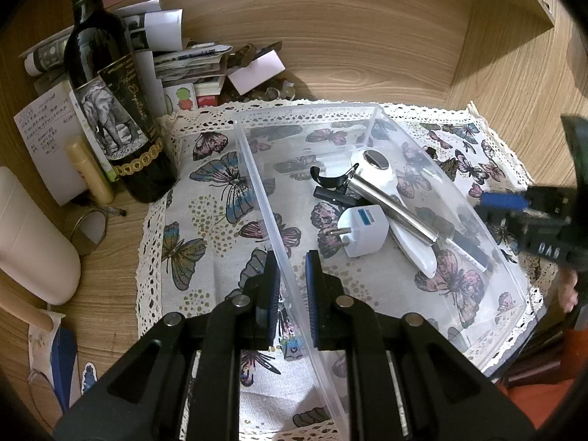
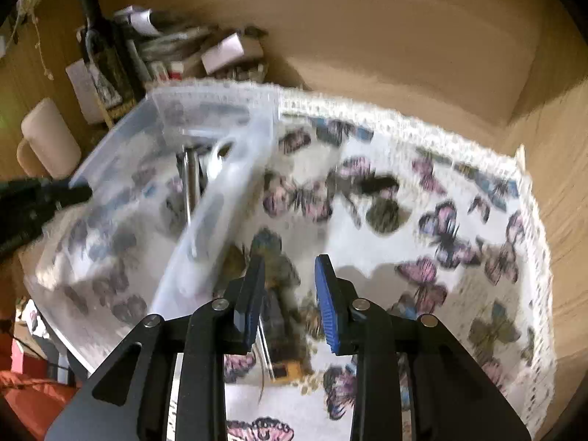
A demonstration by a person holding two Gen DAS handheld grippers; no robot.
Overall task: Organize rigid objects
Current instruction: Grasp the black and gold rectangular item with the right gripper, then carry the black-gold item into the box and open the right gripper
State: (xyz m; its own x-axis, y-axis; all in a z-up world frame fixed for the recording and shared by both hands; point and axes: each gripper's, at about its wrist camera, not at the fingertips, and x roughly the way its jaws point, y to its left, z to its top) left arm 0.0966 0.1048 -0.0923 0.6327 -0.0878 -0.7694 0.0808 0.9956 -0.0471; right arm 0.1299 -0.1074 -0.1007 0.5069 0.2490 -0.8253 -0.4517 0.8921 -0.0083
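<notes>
Progress is judged to be well advanced: inside the clear plastic bin a white plug adapter, a white handheld device with a metal head, a steel rod-shaped tool and a small black clip-like piece are already gathered, all toward the far half of the bin. The bin's near wall is clamped between the closed fingers of the left gripper, so the bin is steadied. The right gripper is seen just outside the bin's right wall, its fingers parted with nothing pressed between them; below them a small dark item with a yellow end lies on the cloth, blurred beyond naming, and it is judged to be what is left to collect. The bin stands on a lace-edged butterfly-print cloth spread over a wood-grain counter. Left of the bin a wine bottle, stacked papers and a white cylinder are crowded together.
</notes>
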